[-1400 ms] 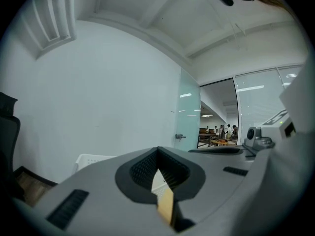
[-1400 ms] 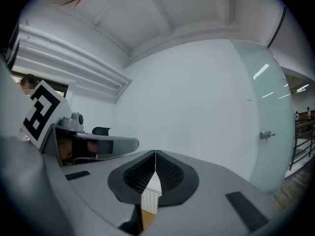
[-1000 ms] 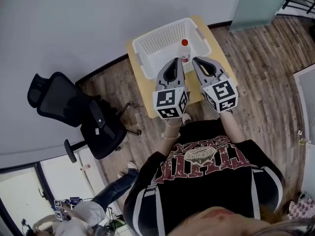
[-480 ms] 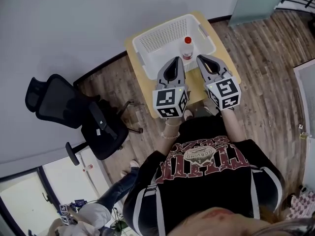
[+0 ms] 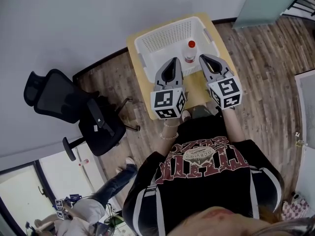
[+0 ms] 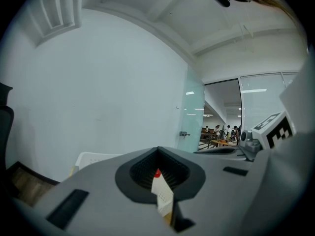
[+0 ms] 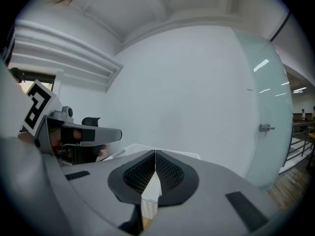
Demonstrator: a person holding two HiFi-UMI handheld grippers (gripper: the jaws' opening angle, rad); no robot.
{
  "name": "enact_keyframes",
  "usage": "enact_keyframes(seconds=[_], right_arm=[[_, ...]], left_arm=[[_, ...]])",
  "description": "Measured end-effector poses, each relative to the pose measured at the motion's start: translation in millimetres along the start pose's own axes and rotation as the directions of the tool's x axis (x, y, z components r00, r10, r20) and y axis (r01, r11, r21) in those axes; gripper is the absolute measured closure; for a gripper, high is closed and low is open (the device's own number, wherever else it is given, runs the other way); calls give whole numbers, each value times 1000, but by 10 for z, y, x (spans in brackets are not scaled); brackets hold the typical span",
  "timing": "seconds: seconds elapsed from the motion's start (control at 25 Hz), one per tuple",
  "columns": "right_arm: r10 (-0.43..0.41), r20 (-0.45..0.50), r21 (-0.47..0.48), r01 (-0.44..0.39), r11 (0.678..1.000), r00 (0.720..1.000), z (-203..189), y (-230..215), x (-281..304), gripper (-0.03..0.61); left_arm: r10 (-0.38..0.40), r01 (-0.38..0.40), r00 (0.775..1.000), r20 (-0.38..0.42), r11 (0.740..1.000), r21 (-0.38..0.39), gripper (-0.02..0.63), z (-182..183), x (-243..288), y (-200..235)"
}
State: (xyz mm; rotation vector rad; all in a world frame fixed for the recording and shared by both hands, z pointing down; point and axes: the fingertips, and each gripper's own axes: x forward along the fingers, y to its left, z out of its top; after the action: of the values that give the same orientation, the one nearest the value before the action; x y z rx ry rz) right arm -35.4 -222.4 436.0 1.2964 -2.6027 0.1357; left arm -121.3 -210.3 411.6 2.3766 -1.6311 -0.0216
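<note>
Upper centre of the head view: a red-capped bottle [image 5: 189,54] stands at a white basket's [image 5: 167,26] near wall. Left gripper [image 5: 173,61] and right gripper [image 5: 203,58] flank it, both clenched and empty; either should open wide before closing in.

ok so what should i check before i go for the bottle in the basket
1. left claw open: not ok, jaws shut, nothing between them
2. right claw open: not ok, jaws shut, empty
3. bottle upright in the white basket: ok
4. red cap on the bottle: ok
5. both claws clear of the bottle: ok, it shows between their tips, untouched
6. claw height above the basket: cannot tell
</note>
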Motion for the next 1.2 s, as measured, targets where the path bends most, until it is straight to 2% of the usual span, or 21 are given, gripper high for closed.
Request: enact_keyframes(seconds=[0.36, 0.52, 1.04, 1.12, 1.2], right_arm=[[44, -27, -18, -44, 999, 999, -1, -290, 272, 561], [88, -58, -31, -90, 995, 994, -101, -382, 446, 561], [168, -122, -17, -171, 985, 978, -357, -483, 824, 560], [179, -125, -12, -182, 983, 976, -382, -498, 866, 552], [194, -133, -7, -197, 980, 972, -416, -509, 907, 518]], left_arm=[[40, -40, 999, -12, 999, 2, 569, 61, 311, 28], [75, -74, 997, -24, 997, 5, 569, 59, 387, 39], [134, -135, 988, -77, 991, -17, 569, -131, 463, 204], [145, -147, 986, -78, 989, -19, 569, -141, 461, 218], [155, -157, 985, -81, 987, -22, 569, -158, 470, 226]])
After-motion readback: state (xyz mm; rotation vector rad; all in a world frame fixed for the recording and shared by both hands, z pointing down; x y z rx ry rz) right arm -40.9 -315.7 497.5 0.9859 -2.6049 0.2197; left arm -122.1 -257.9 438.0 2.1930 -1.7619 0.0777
